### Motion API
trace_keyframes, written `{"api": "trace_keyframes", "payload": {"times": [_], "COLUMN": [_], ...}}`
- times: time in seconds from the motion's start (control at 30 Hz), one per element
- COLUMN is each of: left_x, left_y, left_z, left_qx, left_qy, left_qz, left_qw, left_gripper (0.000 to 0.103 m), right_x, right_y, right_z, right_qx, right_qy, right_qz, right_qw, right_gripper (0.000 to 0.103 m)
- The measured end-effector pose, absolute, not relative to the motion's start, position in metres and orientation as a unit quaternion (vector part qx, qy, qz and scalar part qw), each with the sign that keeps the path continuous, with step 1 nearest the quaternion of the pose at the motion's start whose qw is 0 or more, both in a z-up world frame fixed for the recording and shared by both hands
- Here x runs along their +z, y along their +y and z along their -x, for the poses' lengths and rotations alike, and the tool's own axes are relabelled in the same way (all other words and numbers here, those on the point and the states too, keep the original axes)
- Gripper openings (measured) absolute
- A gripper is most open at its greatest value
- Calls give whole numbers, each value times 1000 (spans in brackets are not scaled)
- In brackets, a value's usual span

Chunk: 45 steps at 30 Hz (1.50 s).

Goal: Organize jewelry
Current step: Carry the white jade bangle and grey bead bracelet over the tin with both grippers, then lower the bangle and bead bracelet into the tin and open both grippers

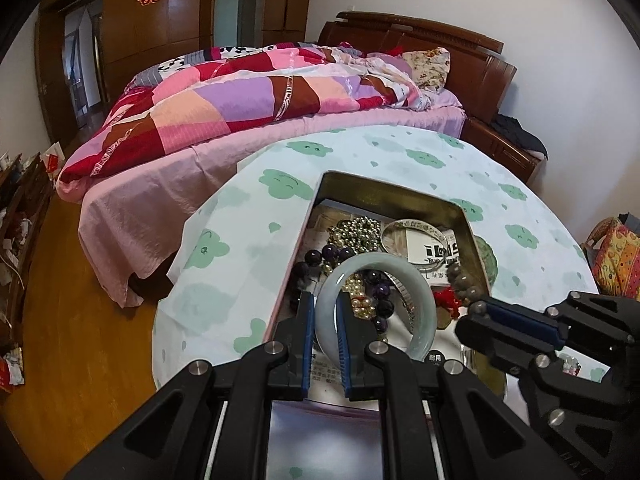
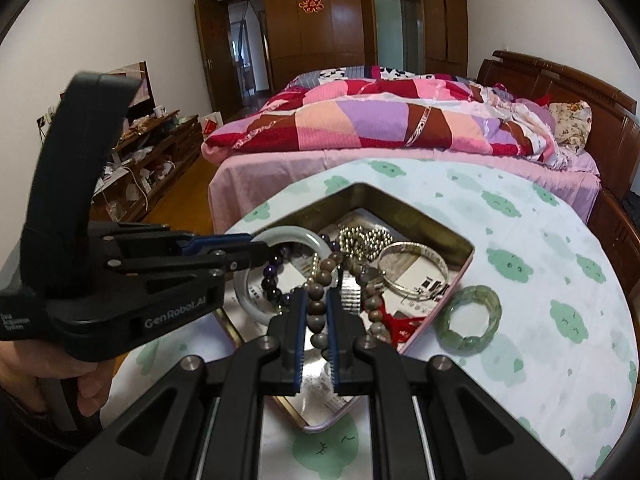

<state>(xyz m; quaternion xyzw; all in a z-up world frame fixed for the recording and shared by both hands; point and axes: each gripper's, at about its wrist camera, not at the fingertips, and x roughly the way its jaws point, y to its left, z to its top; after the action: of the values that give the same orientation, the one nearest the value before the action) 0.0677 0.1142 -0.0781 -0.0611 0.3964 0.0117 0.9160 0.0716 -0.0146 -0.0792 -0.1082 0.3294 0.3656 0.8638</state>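
My left jaws (image 1: 325, 334) pinch the rim of the pale jade bangle (image 1: 420, 308), my right jaws (image 2: 317, 322) clamp the brown bead bracelet (image 2: 318, 294), both over the open tin (image 2: 464, 276). Most pieces sit tangled inside it; only the green stone bracelet (image 2: 468, 318) lies out on the desk (image 2: 540, 240), so plenty remains.
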Motion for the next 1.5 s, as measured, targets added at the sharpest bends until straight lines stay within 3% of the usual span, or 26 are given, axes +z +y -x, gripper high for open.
{"api": "trace_keyframes", "payload": {"times": [1.5], "left_x": [-94], "left_y": [104], "left_z": [-72], "left_qx": [20], "left_qy": [420], "left_qz": [30], "left_qw": [907], "left_gripper": [12], "right_x": [-108], "right_y": [-12], "right_z": [-80], "right_qx": [362], "right_qy": [379], "right_qz": [115], "right_qw": [844], "right_gripper": [12]}}
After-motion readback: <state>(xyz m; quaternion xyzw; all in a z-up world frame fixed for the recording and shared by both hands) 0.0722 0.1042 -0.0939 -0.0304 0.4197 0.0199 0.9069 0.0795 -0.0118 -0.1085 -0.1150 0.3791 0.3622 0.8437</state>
